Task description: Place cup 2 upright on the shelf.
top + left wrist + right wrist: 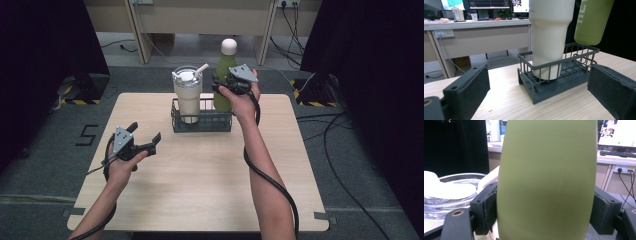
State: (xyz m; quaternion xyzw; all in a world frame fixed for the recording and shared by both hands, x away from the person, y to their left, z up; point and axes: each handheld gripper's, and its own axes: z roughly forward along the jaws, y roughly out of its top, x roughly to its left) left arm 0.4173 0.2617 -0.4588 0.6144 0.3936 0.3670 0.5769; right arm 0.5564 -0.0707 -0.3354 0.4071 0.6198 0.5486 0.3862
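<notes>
Green bottle clamped between right tongs, left tongs apart, away.

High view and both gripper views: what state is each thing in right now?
Green bottle: capped, upright, lifted above the rack, clamped by the right gripper.
Tumbler: lid and straw on, standing upright in the rack.
Wire rack: on the table, right half vacant.
Left gripper: open, holding nothing.
</notes>
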